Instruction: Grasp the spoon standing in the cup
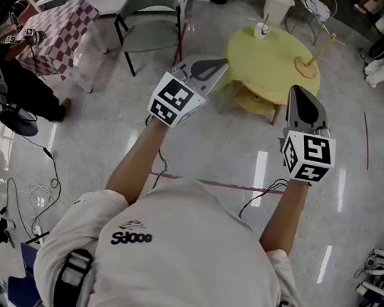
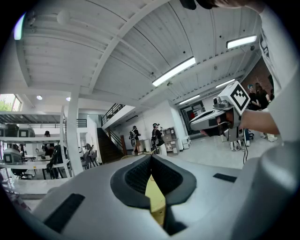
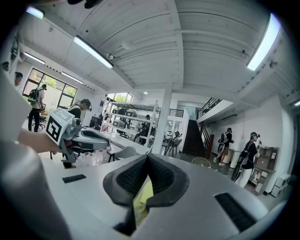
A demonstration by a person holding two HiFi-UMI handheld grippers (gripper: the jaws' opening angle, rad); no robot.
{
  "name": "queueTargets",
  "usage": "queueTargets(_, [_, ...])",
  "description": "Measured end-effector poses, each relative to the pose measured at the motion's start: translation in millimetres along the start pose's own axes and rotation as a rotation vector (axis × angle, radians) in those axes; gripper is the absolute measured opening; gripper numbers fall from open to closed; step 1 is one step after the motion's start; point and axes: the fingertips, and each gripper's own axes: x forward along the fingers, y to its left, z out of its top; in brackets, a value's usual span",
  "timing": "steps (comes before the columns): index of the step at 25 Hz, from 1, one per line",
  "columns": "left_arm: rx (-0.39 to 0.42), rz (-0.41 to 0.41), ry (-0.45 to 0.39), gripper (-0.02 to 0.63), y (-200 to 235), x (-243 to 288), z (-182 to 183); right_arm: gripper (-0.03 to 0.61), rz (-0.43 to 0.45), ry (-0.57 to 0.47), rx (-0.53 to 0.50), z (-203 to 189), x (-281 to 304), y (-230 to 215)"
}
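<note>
A white cup [image 1: 261,29] with a spoon standing in it sits at the far edge of the round yellow table [image 1: 271,64] in the head view. My left gripper [image 1: 219,64] is held in the air short of the table's near left edge, jaws shut and empty. To the right, my right gripper [image 1: 296,93] hovers over the table's near right edge, also shut and empty. In the left gripper view [image 2: 151,156] and the right gripper view [image 3: 148,156] the pads meet, with only a sliver of yellow table below. The cup is hidden in both gripper views.
A wooden stand [image 1: 311,63] rests on the table's right side. A grey chair [image 1: 153,14] stands left of the table, a checkered table [image 1: 60,34] further left. Red tape [image 1: 209,182] crosses the floor. People stand at the left edge and in the hall beyond.
</note>
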Motion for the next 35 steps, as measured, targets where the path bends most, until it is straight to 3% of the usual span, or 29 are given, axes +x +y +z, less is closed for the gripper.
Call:
queueTargets(7, [-0.013,0.008,0.024,0.028,-9,17,-10,0.021,-0.011,-0.003,0.051,-17,-3,-26])
queueTargets(23, [-0.024,0.05,0.07,0.028,-38,54,-29,0.021,0.056,0.017,0.038,-57,-4,-68])
queueTargets(29, [-0.023,0.027,0.092,0.029,-16,95,-45,0.022,0.045,0.039,0.051,-69,37,-88])
queueTargets(35, [-0.044,0.006,0.096,0.028,49,147,-67,0.023,0.031,0.062,0.057,-73,112,-109])
